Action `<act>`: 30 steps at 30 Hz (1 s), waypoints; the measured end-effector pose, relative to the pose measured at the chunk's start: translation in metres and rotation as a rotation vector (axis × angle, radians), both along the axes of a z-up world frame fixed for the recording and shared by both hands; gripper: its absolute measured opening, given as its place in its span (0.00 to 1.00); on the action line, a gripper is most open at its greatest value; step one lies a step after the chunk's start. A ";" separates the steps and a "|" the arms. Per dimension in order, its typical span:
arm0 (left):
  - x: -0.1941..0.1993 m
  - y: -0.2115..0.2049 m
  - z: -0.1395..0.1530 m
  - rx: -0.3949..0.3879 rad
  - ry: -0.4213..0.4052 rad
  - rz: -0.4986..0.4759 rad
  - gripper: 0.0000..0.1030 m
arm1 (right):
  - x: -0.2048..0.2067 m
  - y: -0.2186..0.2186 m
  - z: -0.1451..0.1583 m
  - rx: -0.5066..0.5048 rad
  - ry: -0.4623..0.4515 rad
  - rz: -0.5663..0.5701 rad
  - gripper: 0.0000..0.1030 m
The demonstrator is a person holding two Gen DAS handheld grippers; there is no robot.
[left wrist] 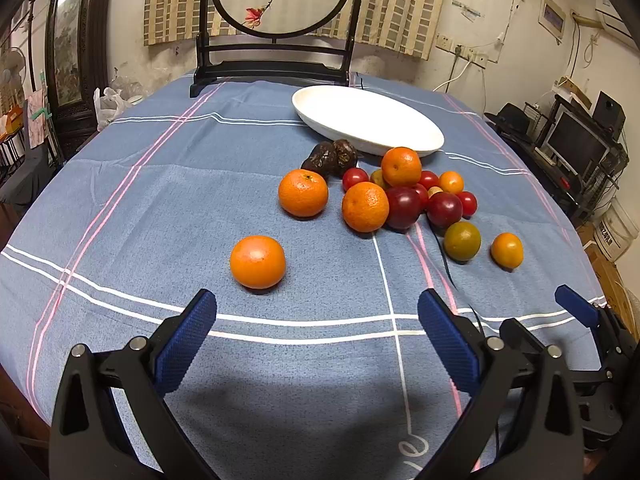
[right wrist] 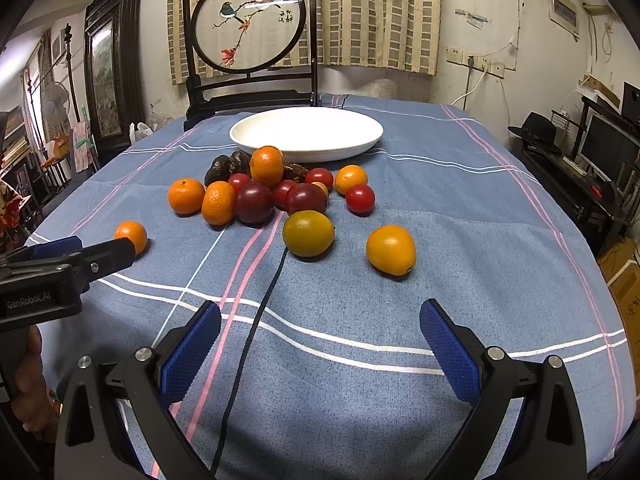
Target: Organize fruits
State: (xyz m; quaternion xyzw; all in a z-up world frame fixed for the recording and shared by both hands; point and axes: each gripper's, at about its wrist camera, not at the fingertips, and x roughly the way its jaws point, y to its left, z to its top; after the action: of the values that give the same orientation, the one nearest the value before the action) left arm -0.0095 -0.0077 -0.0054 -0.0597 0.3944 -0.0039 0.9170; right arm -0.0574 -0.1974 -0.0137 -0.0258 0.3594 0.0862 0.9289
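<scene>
The heap of round orange, red and dark fruits [right wrist: 272, 192] lies on the desk just in front of the empty white oval plate [right wrist: 360, 130]. In the heap the fruits cover each other, so I cannot count the small red ones, and the wrinkled dark brown fruits [left wrist: 330, 157] behind are hard to make out. One lone orange mandarin [left wrist: 258, 262] sits apart, near my left gripper [left wrist: 316, 320]; in the right view my left gripper hides part of it. A green-yellow round fruit [right wrist: 308, 233] and a small orange oval fruit [right wrist: 391, 250] lie separate, in front of my right gripper [right wrist: 320, 328]. The jaws of both grippers stand wide apart and hold nothing. A thin black cord [right wrist: 256, 320] runs over the cloth between my right jaws toward the heap. The blue striped tablecloth [right wrist: 460, 208] has much free room on the right and left sides. Behind the plate stands a dark wooden round screen with a painted bird [right wrist: 248, 24], before a stained wall.
</scene>
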 end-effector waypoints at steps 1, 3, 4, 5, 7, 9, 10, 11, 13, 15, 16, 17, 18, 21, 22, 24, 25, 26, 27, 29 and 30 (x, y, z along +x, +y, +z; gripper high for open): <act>0.000 0.000 0.000 0.000 0.001 -0.001 0.96 | 0.000 0.000 0.000 0.000 0.000 0.000 0.97; 0.000 0.000 0.000 0.000 0.001 -0.001 0.96 | 0.000 0.000 0.000 0.001 -0.001 -0.002 0.97; 0.000 0.000 0.000 0.000 0.002 -0.001 0.96 | 0.000 0.000 0.000 0.001 0.000 -0.001 0.97; 0.000 0.000 0.000 0.001 0.002 -0.002 0.96 | 0.000 0.000 0.000 0.001 0.000 -0.002 0.97; 0.000 0.000 0.000 0.000 0.002 -0.001 0.96 | 0.000 0.000 0.000 -0.001 -0.001 -0.001 0.97; 0.000 0.000 0.000 0.001 0.002 -0.001 0.96 | 0.000 -0.001 0.000 0.000 0.000 0.001 0.97; 0.000 0.000 0.000 0.001 0.002 -0.001 0.96 | 0.000 -0.001 0.000 -0.001 0.001 0.000 0.97; 0.000 0.000 0.000 0.000 0.002 -0.002 0.96 | 0.000 -0.001 0.000 0.000 0.002 -0.001 0.97; 0.000 0.000 0.000 0.002 0.002 -0.001 0.96 | 0.000 0.000 0.000 -0.001 0.003 0.001 0.97; 0.000 0.000 0.000 0.003 0.003 0.000 0.96 | 0.000 0.001 -0.001 -0.001 0.003 0.002 0.97; 0.000 0.000 -0.001 0.003 0.002 -0.001 0.96 | 0.000 0.001 -0.001 -0.001 0.003 0.003 0.97; 0.000 0.000 -0.001 0.004 0.002 -0.001 0.96 | 0.000 0.002 -0.002 -0.002 0.004 0.003 0.97; 0.001 0.001 -0.001 0.004 0.003 -0.001 0.96 | 0.000 0.002 -0.002 -0.002 0.005 0.003 0.97; 0.001 0.001 -0.002 0.004 0.006 -0.002 0.96 | 0.001 0.003 -0.003 -0.006 0.008 0.006 0.97; 0.002 0.002 -0.002 0.005 0.007 -0.002 0.96 | 0.002 0.003 -0.003 -0.007 0.010 0.007 0.97; 0.002 0.001 -0.002 0.005 0.007 -0.002 0.96 | 0.002 0.003 -0.004 -0.006 0.012 0.008 0.97; 0.003 0.001 -0.002 0.005 0.008 -0.002 0.96 | 0.002 0.003 -0.004 -0.007 0.013 0.008 0.97; 0.003 0.001 -0.003 0.005 0.009 -0.002 0.96 | 0.003 0.003 -0.004 -0.008 0.013 0.008 0.97; 0.004 0.001 -0.003 0.006 0.010 -0.003 0.96 | 0.003 0.003 -0.004 -0.008 0.015 0.008 0.97; 0.005 0.001 -0.004 0.007 0.013 -0.004 0.96 | 0.005 0.004 -0.004 -0.009 0.017 0.008 0.97; 0.007 0.001 -0.004 0.006 0.015 -0.004 0.96 | 0.006 0.004 -0.004 -0.008 0.020 0.008 0.97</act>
State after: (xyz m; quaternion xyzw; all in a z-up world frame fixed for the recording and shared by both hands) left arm -0.0029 -0.0070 -0.0094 -0.0559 0.4012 -0.0042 0.9143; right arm -0.0516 -0.1937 -0.0180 -0.0303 0.3687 0.0887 0.9248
